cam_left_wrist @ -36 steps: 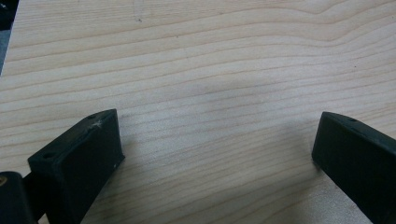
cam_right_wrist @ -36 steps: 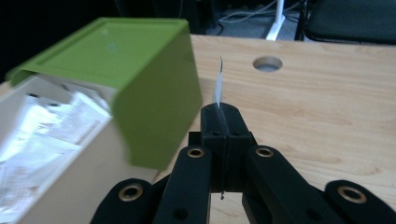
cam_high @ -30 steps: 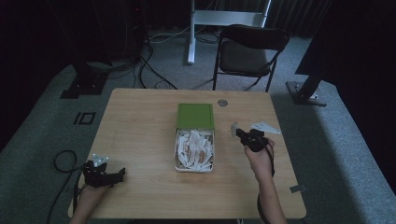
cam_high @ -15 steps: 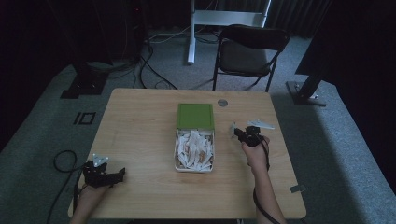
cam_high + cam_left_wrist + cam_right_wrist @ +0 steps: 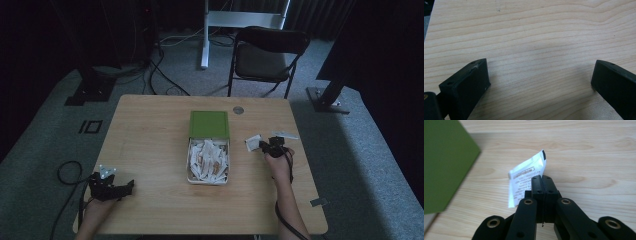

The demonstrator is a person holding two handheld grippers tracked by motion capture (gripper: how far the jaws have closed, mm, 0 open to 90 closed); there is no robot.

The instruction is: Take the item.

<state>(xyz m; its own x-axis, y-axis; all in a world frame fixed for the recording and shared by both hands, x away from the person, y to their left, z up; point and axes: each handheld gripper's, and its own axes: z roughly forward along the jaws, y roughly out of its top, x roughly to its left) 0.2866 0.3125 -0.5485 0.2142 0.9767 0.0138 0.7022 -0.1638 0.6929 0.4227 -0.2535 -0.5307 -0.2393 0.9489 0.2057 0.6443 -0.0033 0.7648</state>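
We see the right gripper [image 5: 263, 145] right of centre in the high view, its black jaws pressed together on a small white paper sachet [image 5: 253, 142] with fine print. In the right gripper view that sachet [image 5: 527, 180] sticks up from between the closed jaws of the gripper [image 5: 541, 178] at mid frame, tilted toward the upper right, with the light wooden table [image 5: 586, 152] behind it. We cannot tell whether the sachet touches the wood.

Just left of it in the high view sits the open white tin box [image 5: 208, 161], heaped with similar white sachets, its green lid [image 5: 209, 123] lying open above it. That lid [image 5: 444, 162] takes up the left edge of the right gripper view.

Down at the lower left of the high view, we find the left gripper [image 5: 131, 185] resting low at the table's near edge. In the left gripper view its jaws stand wide apart, bare wood grain between them and nothing held.
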